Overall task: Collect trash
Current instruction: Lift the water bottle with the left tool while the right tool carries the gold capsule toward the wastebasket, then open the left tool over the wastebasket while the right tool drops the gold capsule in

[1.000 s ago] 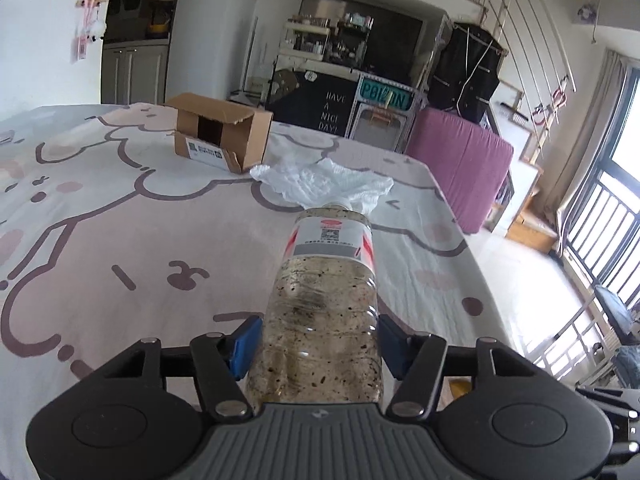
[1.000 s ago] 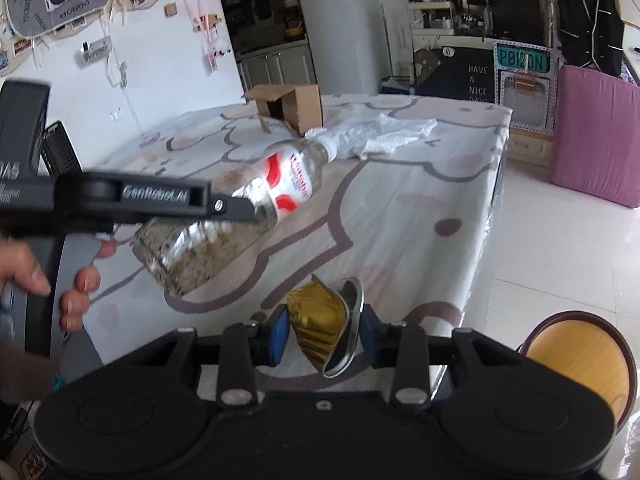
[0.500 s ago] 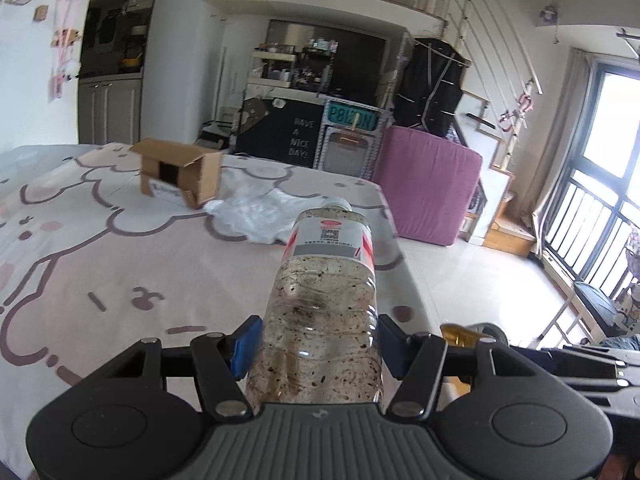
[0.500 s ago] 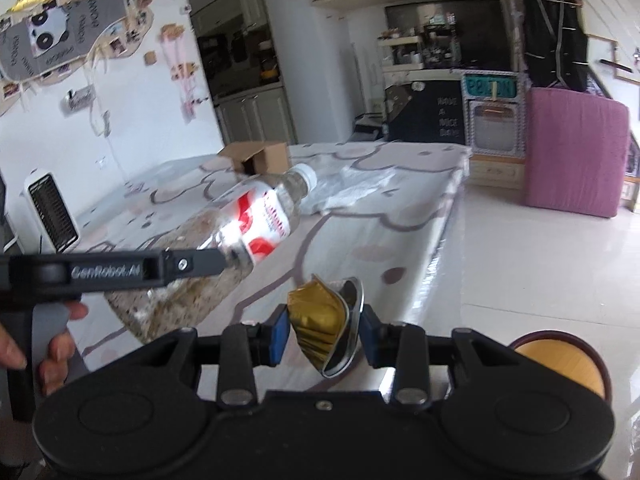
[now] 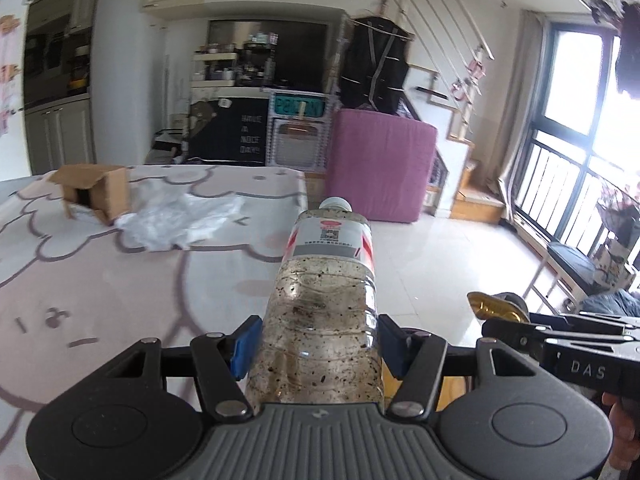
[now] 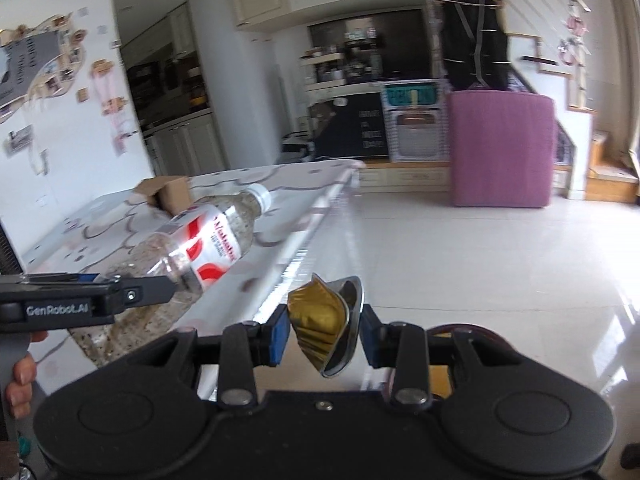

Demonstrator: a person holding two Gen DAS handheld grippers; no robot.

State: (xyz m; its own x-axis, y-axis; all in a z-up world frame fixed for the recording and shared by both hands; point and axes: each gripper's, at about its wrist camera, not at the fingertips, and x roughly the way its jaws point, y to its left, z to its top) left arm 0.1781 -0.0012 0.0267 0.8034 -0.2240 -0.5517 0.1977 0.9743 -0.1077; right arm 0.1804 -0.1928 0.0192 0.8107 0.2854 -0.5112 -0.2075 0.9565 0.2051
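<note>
Left gripper (image 5: 316, 346) still clamped on bottle (image 5: 326, 296), right gripper (image 6: 325, 334) on gold can (image 6: 325, 330); table (image 5: 100, 280) now shifted to frame left vs before.

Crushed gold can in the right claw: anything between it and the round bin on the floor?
Nothing visible. The crushed gold can is held in the right claw; the round bin sits just below, mostly hidden behind the claw body, bare floor around it.

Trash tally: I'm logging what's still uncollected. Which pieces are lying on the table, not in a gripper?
The open cardboard box and the crumpled white plastic bag beside it. The bottle and gold wrapper are gripped.
</note>
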